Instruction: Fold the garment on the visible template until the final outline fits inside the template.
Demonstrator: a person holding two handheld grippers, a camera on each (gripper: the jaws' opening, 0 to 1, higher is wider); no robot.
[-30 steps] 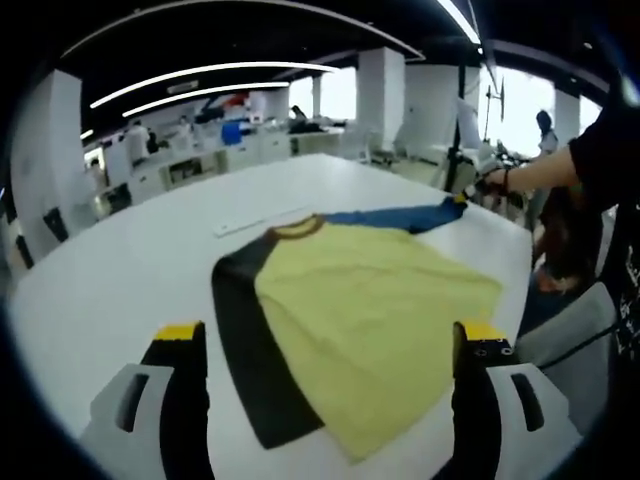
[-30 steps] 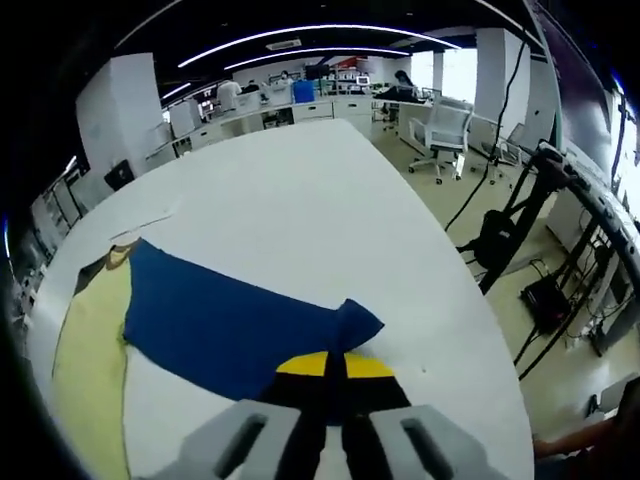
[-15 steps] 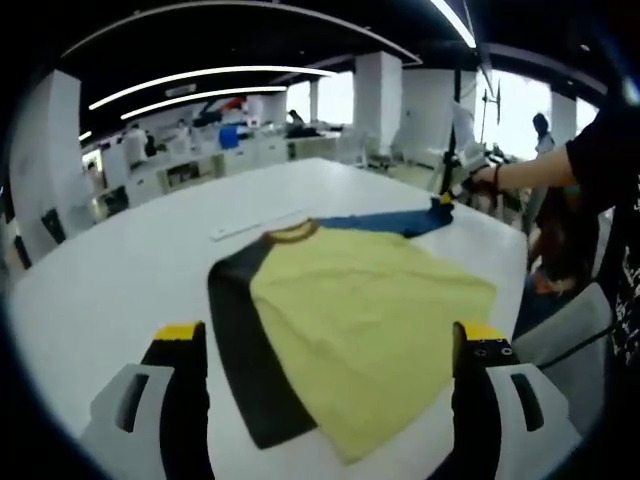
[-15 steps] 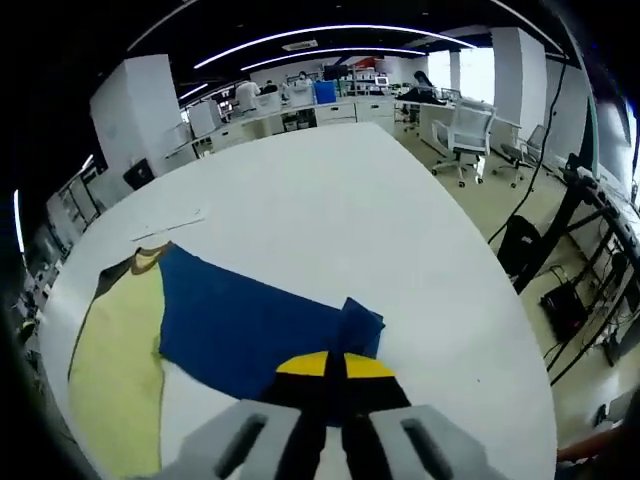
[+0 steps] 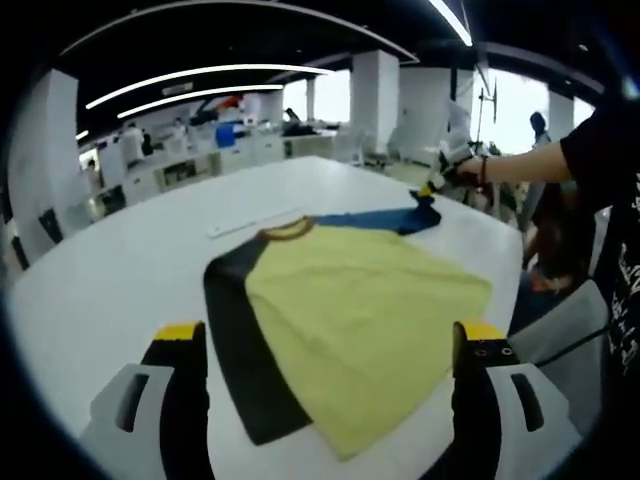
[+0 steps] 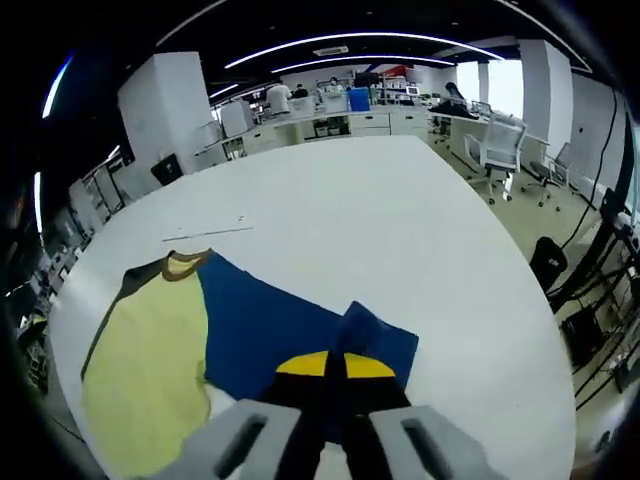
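The garment [image 5: 350, 330] lies flat on the white surface [image 5: 120, 260], a yellow body with a dark sleeve on its left side and a blue sleeve [image 6: 270, 320] reaching to the far right. In the left gripper view the left gripper [image 5: 325, 345] hangs just above the near edge of the surface with its fingers [image 5: 180, 335] wide apart, one to each side of the shirt's near hem, touching no cloth. It looks parked there, ready to take the hem or pin the body while the other hand works.

The right gripper [image 6: 335, 365] has its fingers pressed together on the cuff end of the blue sleeve, as the right gripper view shows: the yellow tips meet with blue cloth bunched between them. The same gripper appears at the far right of the left gripper view, held by a hand [image 5: 470, 172], with the sleeve tip lifted slightly off the surface. This grip makes sense as the start of folding the sleeve inward over the yellow body.

Against the earlier frames, the blue sleeve is drawn in: its tip sits nearer the collar [image 5: 287, 230] and further left, and the sleeve looks shorter and more gathered. The right gripper view has swung so more of the yellow body shows. The left gripper's fingers are as wide as before. A thin pale strip [image 5: 250, 222] lies on the surface beyond the collar; I cannot tell whether it belongs to the template.
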